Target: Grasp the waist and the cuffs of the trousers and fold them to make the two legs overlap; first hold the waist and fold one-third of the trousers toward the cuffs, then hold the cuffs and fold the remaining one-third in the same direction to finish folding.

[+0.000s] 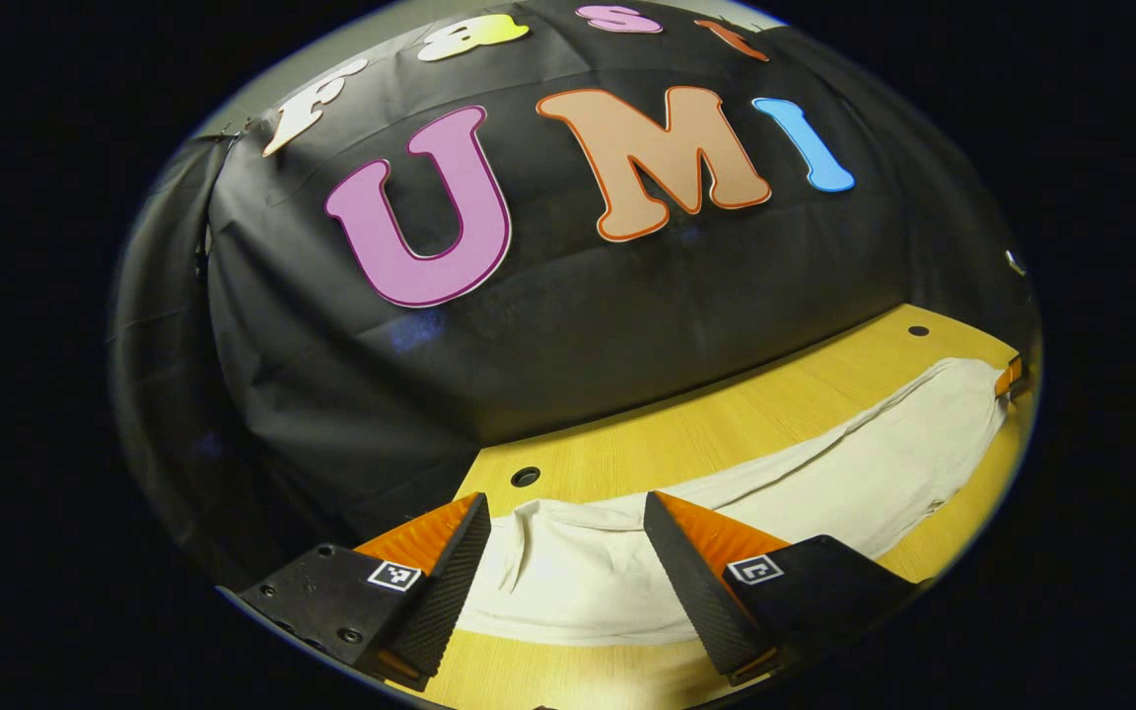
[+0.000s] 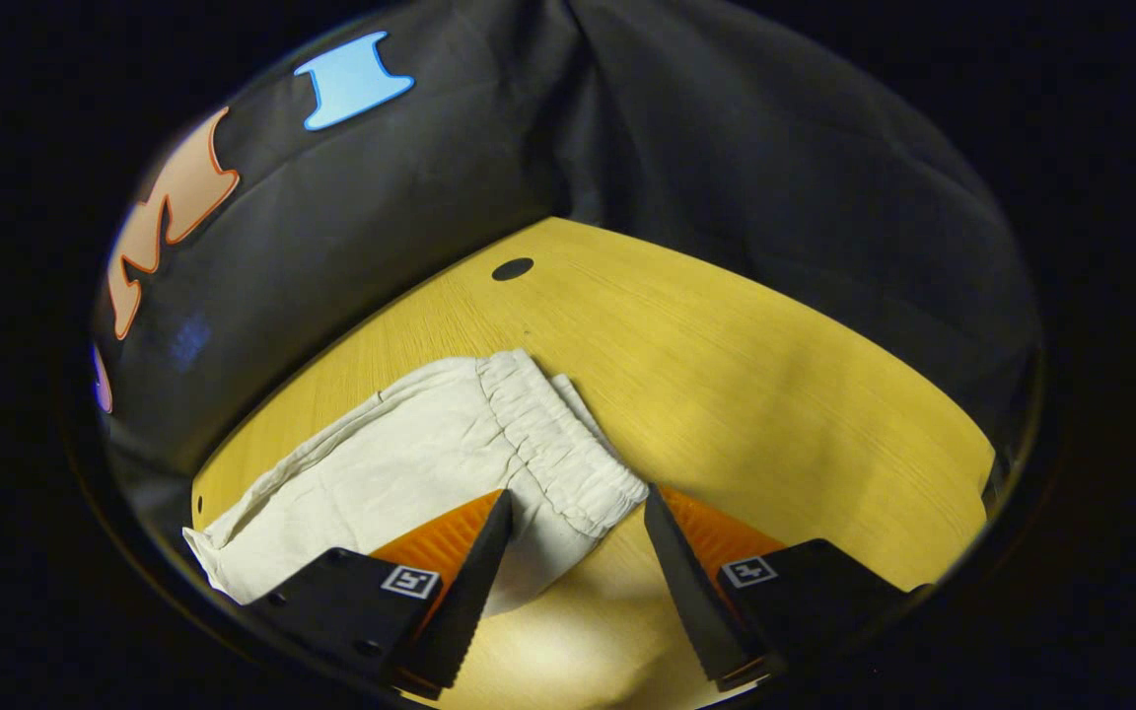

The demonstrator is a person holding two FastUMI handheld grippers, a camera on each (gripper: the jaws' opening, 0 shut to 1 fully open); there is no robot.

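Cream trousers [image 1: 824,483] lie in a long strip on the yellow wooden table [image 1: 647,434]. In the left gripper view, my left gripper [image 1: 565,498] is open just above one end of the cloth, which shows between its fingers. A small part of the other gripper [image 1: 1010,375] shows at the far end of the trousers. In the right gripper view, the trousers [image 2: 381,463] end in a gathered elastic waistband [image 2: 548,444]. My right gripper [image 2: 578,493] is open over the near corner of that waist, one finger over cloth and the other over bare table.
The black cloth wall stands close behind the table. Round holes [image 1: 526,476] [image 2: 512,268] sit in the tabletop near its back edge. Bare wood [image 2: 775,394] stretches to the right of the waistband in the right gripper view.
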